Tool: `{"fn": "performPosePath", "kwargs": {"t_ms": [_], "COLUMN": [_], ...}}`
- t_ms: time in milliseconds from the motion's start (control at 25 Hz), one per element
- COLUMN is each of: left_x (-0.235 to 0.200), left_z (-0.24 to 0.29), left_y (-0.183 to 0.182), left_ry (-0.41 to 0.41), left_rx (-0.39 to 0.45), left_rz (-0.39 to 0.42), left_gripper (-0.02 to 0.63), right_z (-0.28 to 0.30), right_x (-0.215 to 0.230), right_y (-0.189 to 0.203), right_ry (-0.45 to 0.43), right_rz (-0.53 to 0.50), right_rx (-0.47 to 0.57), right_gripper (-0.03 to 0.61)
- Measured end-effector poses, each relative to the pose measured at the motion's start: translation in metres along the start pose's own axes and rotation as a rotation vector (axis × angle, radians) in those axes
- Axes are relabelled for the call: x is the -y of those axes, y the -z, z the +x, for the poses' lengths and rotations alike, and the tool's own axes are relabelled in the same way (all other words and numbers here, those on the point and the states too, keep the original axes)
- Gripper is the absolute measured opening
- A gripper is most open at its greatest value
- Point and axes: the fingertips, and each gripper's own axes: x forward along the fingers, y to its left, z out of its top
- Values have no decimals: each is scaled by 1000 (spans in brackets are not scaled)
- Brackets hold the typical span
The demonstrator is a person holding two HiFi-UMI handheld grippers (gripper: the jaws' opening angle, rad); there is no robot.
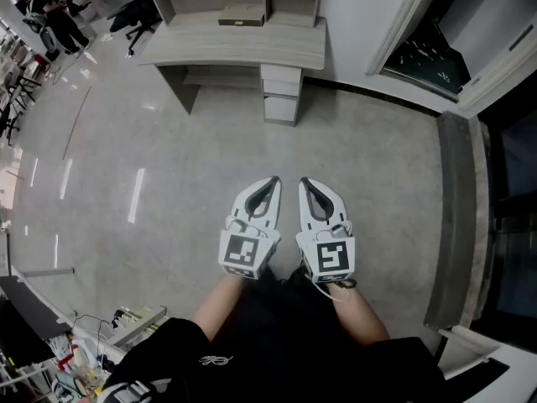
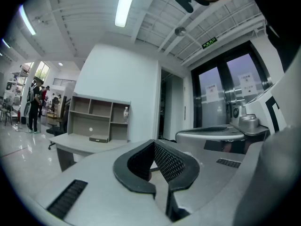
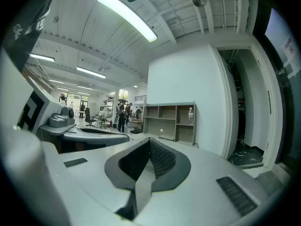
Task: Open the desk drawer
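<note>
A grey desk point(image 1: 235, 47) with a shelf unit on top stands far ahead against the white wall. Its drawer stack point(image 1: 280, 91) sits under the right end, all drawers closed. The desk point(image 2: 77, 145) shows small in the left gripper view, and the shelf unit point(image 3: 170, 121) in the right gripper view. My left gripper point(image 1: 272, 182) and right gripper point(image 1: 304, 183) hang side by side over the floor, well short of the desk, held level. Both are shut with nothing between the jaws.
Grey polished floor point(image 1: 168, 183) lies between me and the desk. A dark raised sill point(image 1: 457, 217) and glass doors run along the right. An office chair point(image 1: 134, 15) and people point(image 1: 59, 11) stand at the far left. Cables and clutter point(image 1: 75, 351) lie at the lower left.
</note>
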Motion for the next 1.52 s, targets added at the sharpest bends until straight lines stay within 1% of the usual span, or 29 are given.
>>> {"fn": "performPosePath", "kwargs": {"t_ms": [160,280,400,480,600,680,760,960,1080,1200,1280,1360,1520], "left_x": [-5,-11,-22,-32,-47,-56,-61,-72,-74,-75,-79,-84,-94], "left_z": [-3,-10,-17,-22,-32,-38,-44,-42,-32,-12,6,27,78], "left_y": [0,3,7,9,13,18,21,32,44,54,57,55,53], "left_ry": [5,7,4,1,2,9,25,50,57,56,52,55,51], "left_rx": [0,-4,-11,-14,-20,-29,-31,-48,-76,-99,-107,-103,-120], "left_rz": [-6,-14,-20,-24,-30,-33,-39,-60,-75,-85,-85,-78,-47], "left_gripper": [3,3,3,3,3,3,3,3,3,3,3,3,3], "right_z": [3,6,11,17,28,34,37,41,45,56,67,83,121], "right_x": [-5,-15,-29,-41,-59,-70,-78,-85,-80,-62,-46,-28,10], "right_y": [-2,2,7,10,12,14,17,31,42,51,56,61,65], "right_ry": [2,2,-10,-16,-23,-26,-19,-3,4,16,17,9,-6], "right_rz": [11,14,18,38,47,26,27,28,41,66,78,69,63], "right_rx": [5,-18,-45,-70,-80,-75,-85,-124,-158,-176,-177,-169,-166], "right_gripper": [6,6,6,6,6,6,6,6,6,6,6,6,6]}}
